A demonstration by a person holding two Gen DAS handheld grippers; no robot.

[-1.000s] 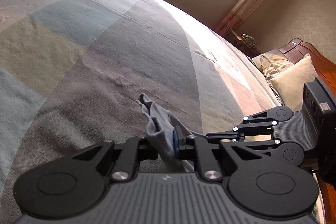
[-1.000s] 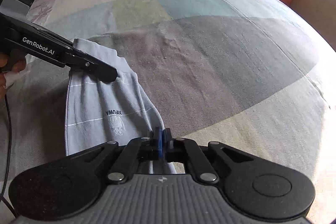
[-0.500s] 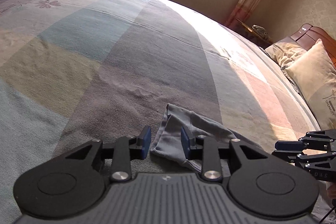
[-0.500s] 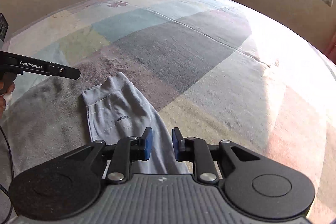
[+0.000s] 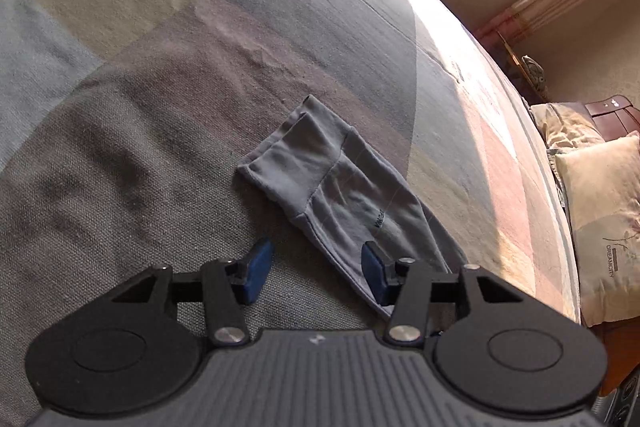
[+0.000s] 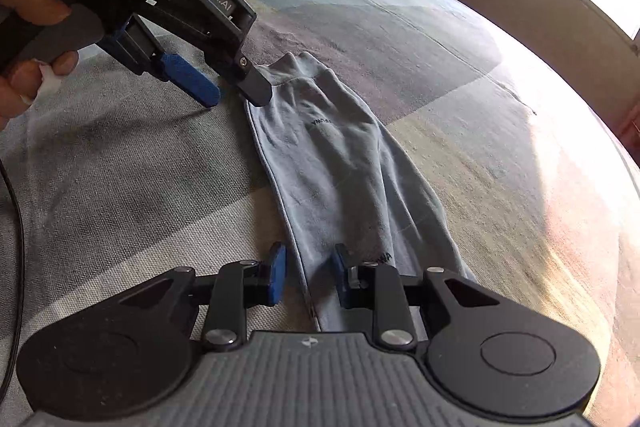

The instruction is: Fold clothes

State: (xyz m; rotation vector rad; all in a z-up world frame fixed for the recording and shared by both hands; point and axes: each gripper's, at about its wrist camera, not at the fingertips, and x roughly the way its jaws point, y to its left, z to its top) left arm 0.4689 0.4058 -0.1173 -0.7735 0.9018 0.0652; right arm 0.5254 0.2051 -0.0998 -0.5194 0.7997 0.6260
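Grey-blue garment [image 6: 340, 167]: lies as one long narrow strip on the bed [image 6: 460, 75], seemingly halved lengthwise; cross-folds remain. Your left claw [image 6: 236, 93] and right claw [image 6: 308, 277] gape astride its near edge.

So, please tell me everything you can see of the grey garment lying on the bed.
The grey garment is soft knit cloth, blue-grey, folded into a long narrow strip and lying flat, slightly wrinkled, on the patchwork bedspread. One end has a ribbed band, and small dark lettering is printed on it. The left gripper hovers open at the band end, and the right gripper, also open, has its jaws on either side of the long left edge. Neither grips it.
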